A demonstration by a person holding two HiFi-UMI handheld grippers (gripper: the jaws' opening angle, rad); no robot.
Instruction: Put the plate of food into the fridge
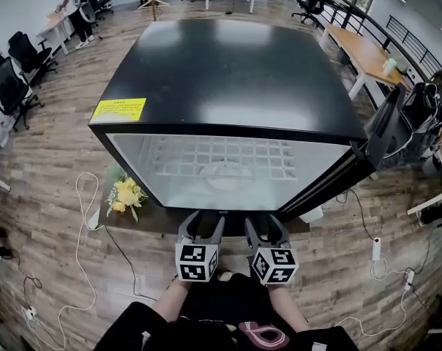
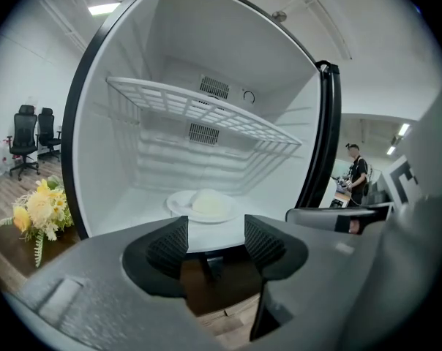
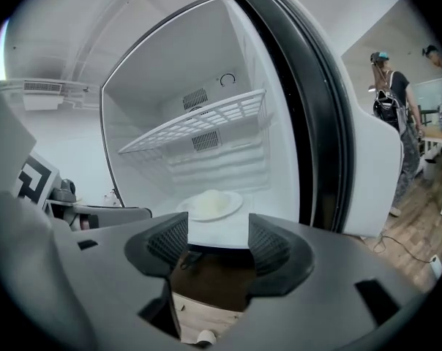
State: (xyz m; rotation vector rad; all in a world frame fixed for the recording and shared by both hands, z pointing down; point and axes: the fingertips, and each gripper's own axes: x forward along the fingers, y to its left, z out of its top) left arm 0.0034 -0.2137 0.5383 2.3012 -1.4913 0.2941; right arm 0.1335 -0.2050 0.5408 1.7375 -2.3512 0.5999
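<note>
Claws agape, empty: left [image 2: 215, 234], right [image 3: 217, 240]

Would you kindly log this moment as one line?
plate of food: inside open fridge | left gripper: open, empty | right gripper: open, empty

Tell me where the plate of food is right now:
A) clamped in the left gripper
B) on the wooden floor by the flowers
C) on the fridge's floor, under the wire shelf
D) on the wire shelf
C: the plate rests on the fridge floor beneath the wire shelf; the left gripper is open and empty.
</note>
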